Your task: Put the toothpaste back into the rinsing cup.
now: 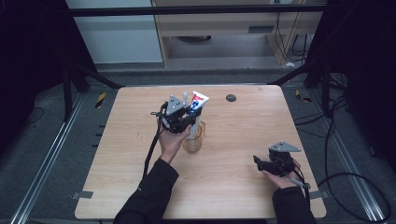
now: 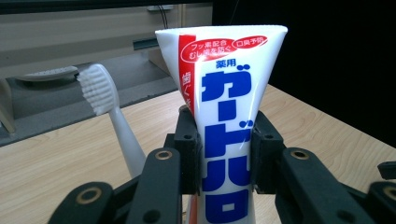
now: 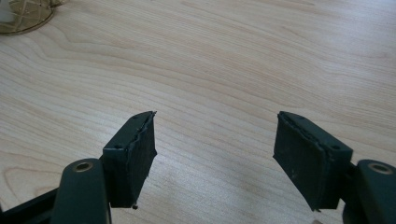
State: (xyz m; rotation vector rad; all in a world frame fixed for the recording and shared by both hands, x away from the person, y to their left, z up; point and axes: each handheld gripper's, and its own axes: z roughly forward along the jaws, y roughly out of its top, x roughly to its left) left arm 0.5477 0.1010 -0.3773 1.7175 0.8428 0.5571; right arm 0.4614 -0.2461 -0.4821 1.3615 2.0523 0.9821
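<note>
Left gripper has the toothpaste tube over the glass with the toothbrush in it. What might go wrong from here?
The left gripper pinches the toothpaste tube mid-body; it may slip or squeeze paste out. The toothbrush stands right beside the tube, so a sideways move might knock it. The glass cup looks light and could tip if bumped; the right gripper is open and apart from it, not steadying it.

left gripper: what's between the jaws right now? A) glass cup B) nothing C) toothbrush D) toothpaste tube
D: in the left gripper view the left gripper has both pads pressed on the white toothpaste tube with red and blue print; the toothbrush stands free beside it, and in the high view the glass cup sits below them.
</note>
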